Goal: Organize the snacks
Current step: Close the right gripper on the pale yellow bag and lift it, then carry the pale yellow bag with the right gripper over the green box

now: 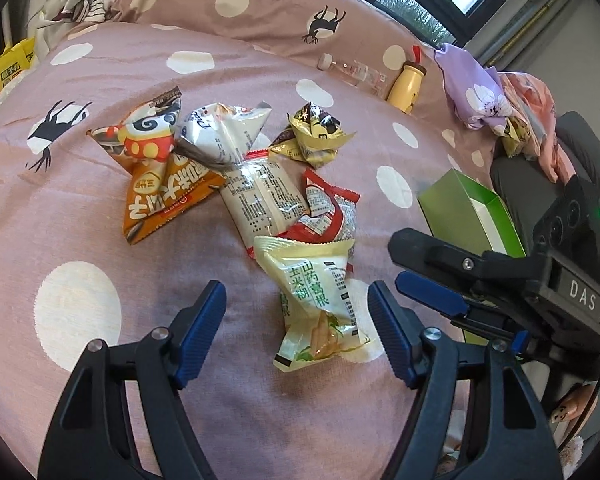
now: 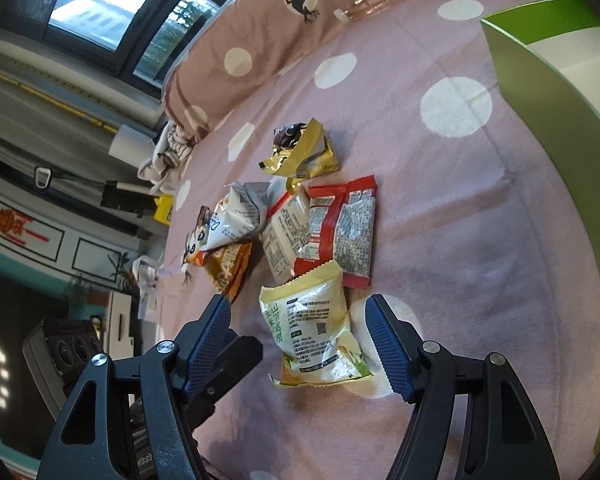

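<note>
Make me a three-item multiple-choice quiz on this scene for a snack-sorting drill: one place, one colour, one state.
1. Which packet lies nearest both grippers?
A. orange packet
B. pale yellow packet
C. red packet

2. What colour is the box's outside?
A. green
B. blue
C. black

3. How do the left gripper's jaws stand?
A. clamped on a packet
B. open, empty
C. shut tight

B: the pale yellow packet lies just before the left gripper and right gripper.
A: the box has green walls.
B: blue pads stand apart, touching nothing.
</note>
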Tool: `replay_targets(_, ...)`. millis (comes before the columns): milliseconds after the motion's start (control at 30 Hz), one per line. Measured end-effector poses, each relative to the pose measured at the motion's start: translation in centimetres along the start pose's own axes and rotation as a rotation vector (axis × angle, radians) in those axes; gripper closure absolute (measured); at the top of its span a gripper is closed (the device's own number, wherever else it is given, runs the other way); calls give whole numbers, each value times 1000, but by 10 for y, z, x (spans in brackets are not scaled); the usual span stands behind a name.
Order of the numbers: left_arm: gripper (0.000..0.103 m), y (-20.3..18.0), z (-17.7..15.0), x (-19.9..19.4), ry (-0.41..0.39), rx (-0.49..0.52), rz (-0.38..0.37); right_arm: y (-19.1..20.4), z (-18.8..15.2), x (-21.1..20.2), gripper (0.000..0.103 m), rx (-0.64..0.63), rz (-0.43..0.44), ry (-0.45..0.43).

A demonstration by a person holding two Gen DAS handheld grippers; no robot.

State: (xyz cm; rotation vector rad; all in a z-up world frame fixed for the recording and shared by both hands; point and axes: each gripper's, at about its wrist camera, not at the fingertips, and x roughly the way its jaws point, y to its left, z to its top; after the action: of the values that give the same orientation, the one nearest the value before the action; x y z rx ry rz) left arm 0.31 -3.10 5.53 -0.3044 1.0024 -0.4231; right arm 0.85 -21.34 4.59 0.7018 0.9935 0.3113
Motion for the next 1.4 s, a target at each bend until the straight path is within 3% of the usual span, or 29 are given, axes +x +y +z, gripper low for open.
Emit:
replay_targets(300,31,-8,-3,14,48,31,-3,-1,-2,16,32,8,15,57)
replay_targets(533,40,-12,-9,29,83,69,27,-3,-5,36,32,20,0,119)
replay_targets(700,51,-13,-11,39,103,74,21,5,-9,52,43,-25,-50,139)
replay_targets(867,57,-15,-12,36,66,105,31,7,-9,53,50,-51,-53,137)
replay_targets(1133,58,-25,-11,10,-80,160,1,24,-9,27,50,-108,-24,31)
replay_targets(1400,58,-32,-8,-3,-155,183,-17,38,-11,8,50,-148,-16,-42)
